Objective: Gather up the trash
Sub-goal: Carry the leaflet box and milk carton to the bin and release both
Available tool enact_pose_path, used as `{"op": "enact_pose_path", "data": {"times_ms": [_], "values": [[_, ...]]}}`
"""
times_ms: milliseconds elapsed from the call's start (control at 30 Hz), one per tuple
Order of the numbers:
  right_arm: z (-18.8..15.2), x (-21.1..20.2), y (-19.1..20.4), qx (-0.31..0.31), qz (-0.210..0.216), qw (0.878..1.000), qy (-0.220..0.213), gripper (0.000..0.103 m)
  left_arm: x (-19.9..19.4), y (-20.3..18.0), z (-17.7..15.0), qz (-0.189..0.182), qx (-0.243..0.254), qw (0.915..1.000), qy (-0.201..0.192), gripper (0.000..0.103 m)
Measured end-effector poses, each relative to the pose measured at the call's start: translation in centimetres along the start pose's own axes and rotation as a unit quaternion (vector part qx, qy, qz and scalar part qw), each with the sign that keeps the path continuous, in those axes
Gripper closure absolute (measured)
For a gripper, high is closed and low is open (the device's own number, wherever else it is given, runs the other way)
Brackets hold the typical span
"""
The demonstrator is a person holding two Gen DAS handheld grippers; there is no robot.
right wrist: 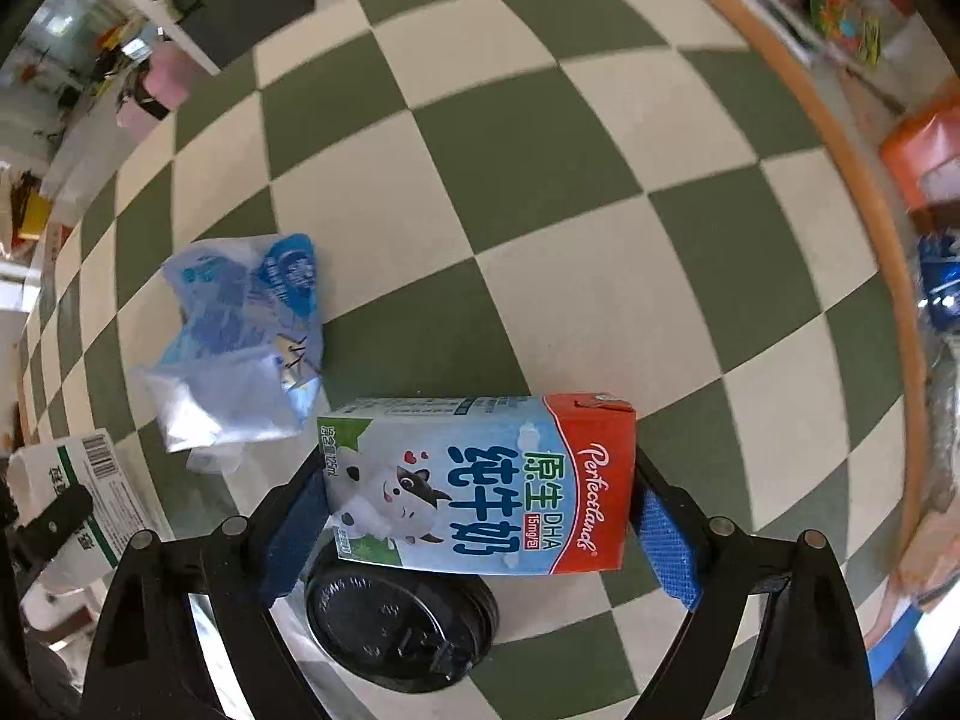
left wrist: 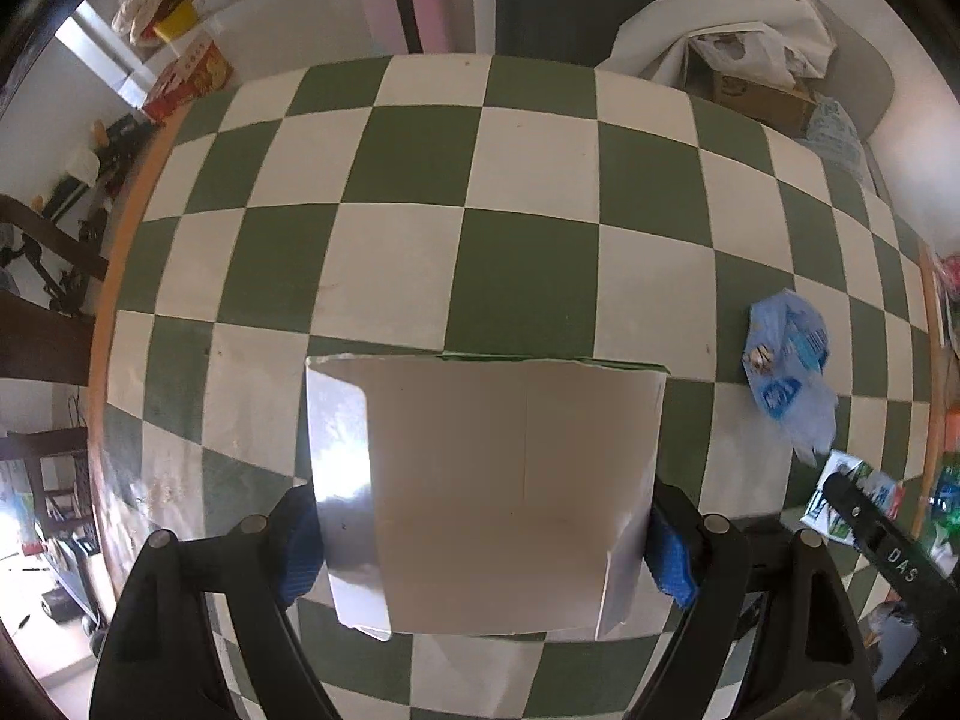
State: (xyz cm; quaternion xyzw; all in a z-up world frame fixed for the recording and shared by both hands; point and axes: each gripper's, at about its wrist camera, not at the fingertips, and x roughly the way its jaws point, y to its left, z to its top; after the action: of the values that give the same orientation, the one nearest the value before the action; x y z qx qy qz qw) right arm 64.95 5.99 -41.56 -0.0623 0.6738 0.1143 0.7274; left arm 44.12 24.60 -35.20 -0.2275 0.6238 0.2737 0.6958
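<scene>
Right wrist: right claw grips milk carton over checkered table; left claw clamps open box

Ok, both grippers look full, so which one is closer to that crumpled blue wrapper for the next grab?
Right, probably. The blue wrapper lies just ahead-left of the right gripper, beside its milk carton. From the left gripper, gripping the open box, it sits well off to the side. Either must unload first.
</scene>
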Motion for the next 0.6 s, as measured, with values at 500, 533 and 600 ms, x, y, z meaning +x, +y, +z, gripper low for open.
{"op": "enact_pose_path", "data": {"times_ms": [500,533,600], "values": [[-11.0,-10.2,2.2,-0.062,0.042,0.994,-0.077,0.011,-7.4,2.8,-7.5,-0.035,0.025,0.9968,-0.067,0.018],[-12.2,-10.9,1.7,-0.063,0.046,0.994,-0.079,0.011,-8.2,3.4,-8.7,-0.04,0.026,0.9961,-0.074,0.018],[-15.8,-13.1,1.2,-0.065,0.054,0.992,-0.091,0.011,-9.6,4.7,-11.4,-0.051,0.03,0.9947,-0.084,0.018]]}}
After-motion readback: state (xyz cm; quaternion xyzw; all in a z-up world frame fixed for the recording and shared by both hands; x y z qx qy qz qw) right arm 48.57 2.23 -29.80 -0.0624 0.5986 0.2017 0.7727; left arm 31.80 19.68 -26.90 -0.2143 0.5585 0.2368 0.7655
